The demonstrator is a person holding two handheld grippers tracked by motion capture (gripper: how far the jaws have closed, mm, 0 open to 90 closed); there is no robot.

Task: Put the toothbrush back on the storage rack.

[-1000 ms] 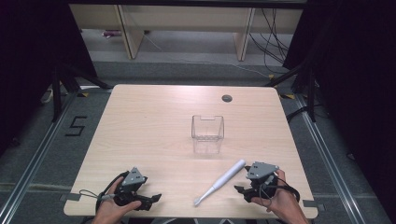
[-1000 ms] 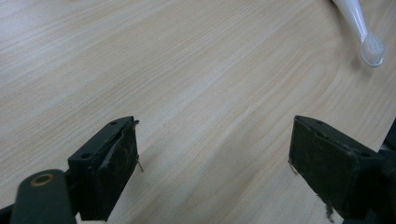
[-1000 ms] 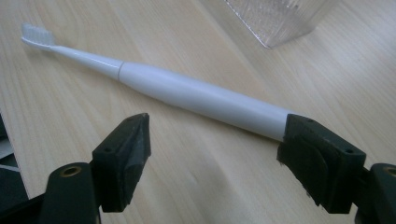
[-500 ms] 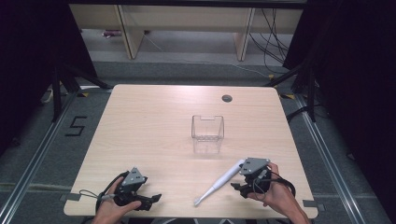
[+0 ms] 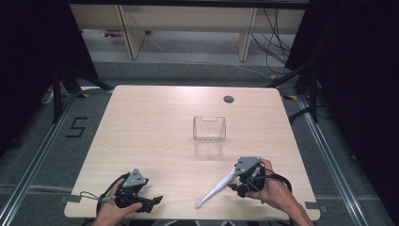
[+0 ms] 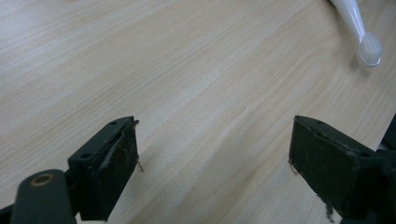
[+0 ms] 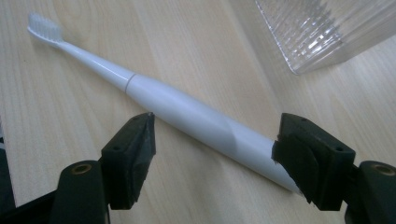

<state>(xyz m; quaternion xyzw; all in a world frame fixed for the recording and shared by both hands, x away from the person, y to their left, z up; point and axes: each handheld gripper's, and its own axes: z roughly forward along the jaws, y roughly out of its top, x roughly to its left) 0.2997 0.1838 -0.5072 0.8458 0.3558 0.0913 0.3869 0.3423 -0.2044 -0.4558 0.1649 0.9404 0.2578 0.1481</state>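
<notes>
Closing in, the right gripper [image 7: 215, 154] has its jaws narrowing astride the white plastic electric toothbrush [image 7: 187, 116], lying flat on the table, handle between them, bristles toward ten o'clock.

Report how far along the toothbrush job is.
Done: nothing placed yet; the clear ribbed plastic container holds nothing. In hand: the right gripper, jaws just closing, straddles the white electric toothbrush lying on the table, not yet clamped. Left gripper rests open. Left: grasp, lift, place.
</notes>
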